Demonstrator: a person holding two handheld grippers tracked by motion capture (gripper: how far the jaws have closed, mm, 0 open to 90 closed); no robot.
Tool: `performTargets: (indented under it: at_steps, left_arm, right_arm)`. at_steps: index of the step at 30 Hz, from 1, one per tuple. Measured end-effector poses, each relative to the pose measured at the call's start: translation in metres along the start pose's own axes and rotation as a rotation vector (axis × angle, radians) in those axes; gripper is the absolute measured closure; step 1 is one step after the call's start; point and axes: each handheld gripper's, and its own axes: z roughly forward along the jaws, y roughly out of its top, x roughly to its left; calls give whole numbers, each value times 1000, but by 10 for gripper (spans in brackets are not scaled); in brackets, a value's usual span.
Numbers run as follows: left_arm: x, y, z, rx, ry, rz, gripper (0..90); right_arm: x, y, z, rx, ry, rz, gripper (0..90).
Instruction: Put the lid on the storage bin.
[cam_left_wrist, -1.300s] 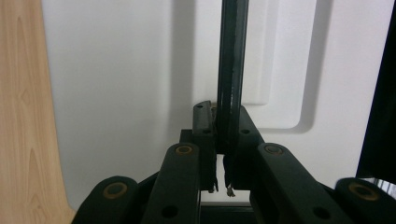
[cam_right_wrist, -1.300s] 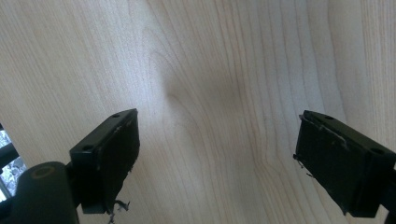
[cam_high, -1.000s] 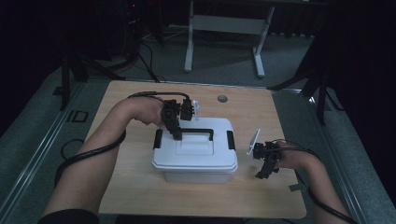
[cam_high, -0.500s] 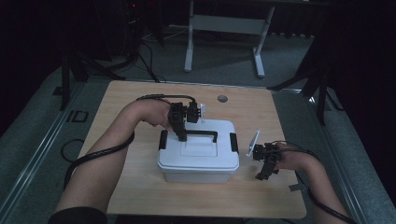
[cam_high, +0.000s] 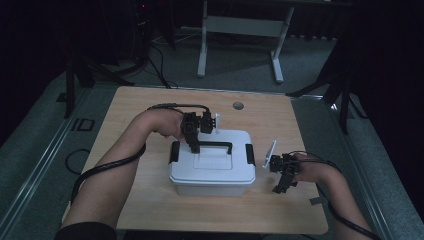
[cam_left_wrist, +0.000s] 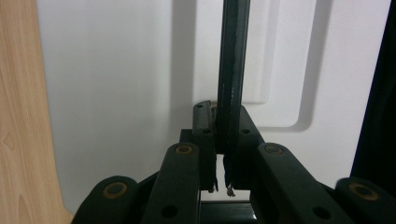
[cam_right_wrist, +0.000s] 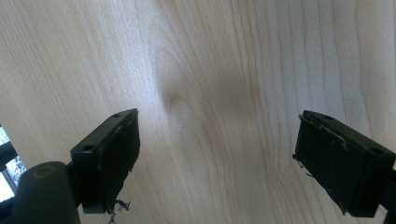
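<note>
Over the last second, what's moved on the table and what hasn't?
The white box has shifted a little toward the table's right and far side, carried by the left gripper, which stays shut on the black handle. The right gripper has kept still, fingers open above the bare table.

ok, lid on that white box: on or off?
On. The lid sits flat on the white box, side latches at its ends. Left claw is shut on the black handle.
</note>
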Motion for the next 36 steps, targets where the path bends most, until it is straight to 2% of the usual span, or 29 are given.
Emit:
performTargets:
  at_steps: [7, 10, 11, 14, 17, 19, 20, 21, 22, 24, 25, 26, 30, 34, 36]
  left_arm:
    - [-2, 2, 0, 14, 11, 2, 830]
    - [-4, 1, -1, 13, 32, 11, 822]
    - [-3, 0, -2, 6, 41, -2, 809]
    - [-3, -2, -5, -7, 69, -14, 689]
    - [-2, -4, -7, -18, 74, -43, 538]
    - [-2, -5, -7, -23, 81, -47, 429]
    - [-2, -6, -8, -40, 107, -60, 358]
    - [-2, -6, -8, -40, 107, -60, 340]
    - [0, -8, -10, -60, 96, -100, 276]
    - [1, -9, -9, -50, 113, -112, 195]
    - [1, -9, -9, -50, 113, -112, 175]
    - [1, -12, -8, -53, 108, -125, 114]
    - [2, -21, -10, -70, 133, -125, 14]
    - [1, -26, -9, -72, 136, -131, 14]
    - [1, -34, -8, -83, 152, -129, 14]
  right_arm:
    - [0, 1, 0, -2, -1, -2, 137]
    - [1, 2, 0, 0, -1, -6, 137]
    - [1, 2, -1, 0, -2, -6, 137]
    - [1, 2, -1, 1, -3, -5, 138]
    - [1, 3, -2, 3, -3, -8, 138]
    - [1, 3, -2, 2, -4, -8, 138]
    - [1, 4, -3, 1, -8, -7, 138]
    - [1, 4, -3, 1, -8, -7, 138]
    - [1, 5, -4, -4, -9, -5, 137]
    - [1, 6, -4, -2, -13, -7, 137]
    - [1, 6, -4, -2, -13, -7, 137]
    - [0, 6, -5, -1, -18, -5, 136]
    - [-1, 6, -6, -8, -26, -3, 136]
    - [-1, 6, -6, -6, -31, 1, 137]
    - [-1, 7, -6, -9, -28, 3, 137]
